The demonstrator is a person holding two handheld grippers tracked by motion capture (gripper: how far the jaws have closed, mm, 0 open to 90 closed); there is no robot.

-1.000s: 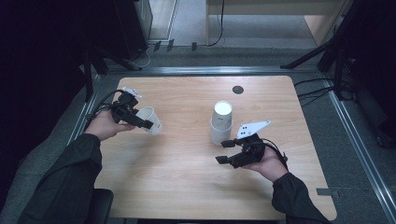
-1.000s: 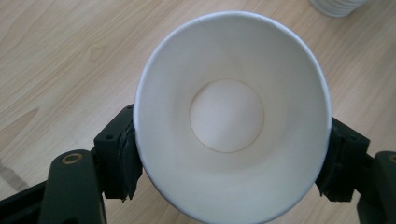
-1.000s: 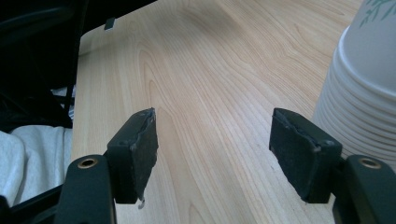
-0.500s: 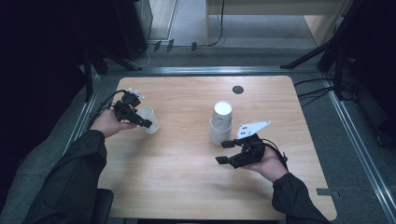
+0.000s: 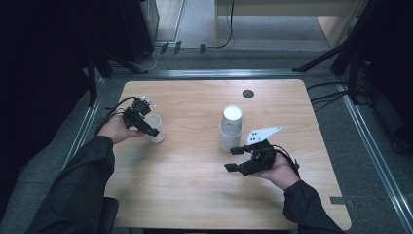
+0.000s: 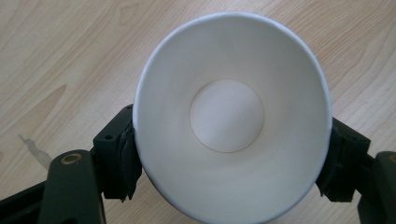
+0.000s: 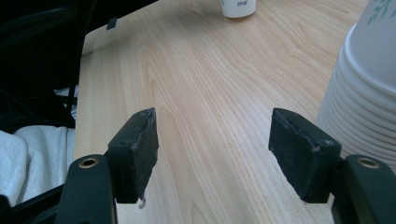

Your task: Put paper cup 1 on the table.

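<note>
Since the earlier frame, left gripper (image 5: 152, 130) has lowered its grasped paper cup (image 5: 155, 128) toward the table (image 5: 195, 195)'s left side, mouth up, while right gripper (image 5: 235, 159), jaws apart and empty, waits beside the cup stack (image 5: 231, 127).

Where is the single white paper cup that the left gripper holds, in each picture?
High view: the single white paper cup sits left of centre, at the left gripper.
Left gripper view: the cup sits mid-picture, mouth toward the camera, pads pressing both sides.
Right gripper view: the cup stands at the top edge.
Shared landmark: the light wooden table.
</note>
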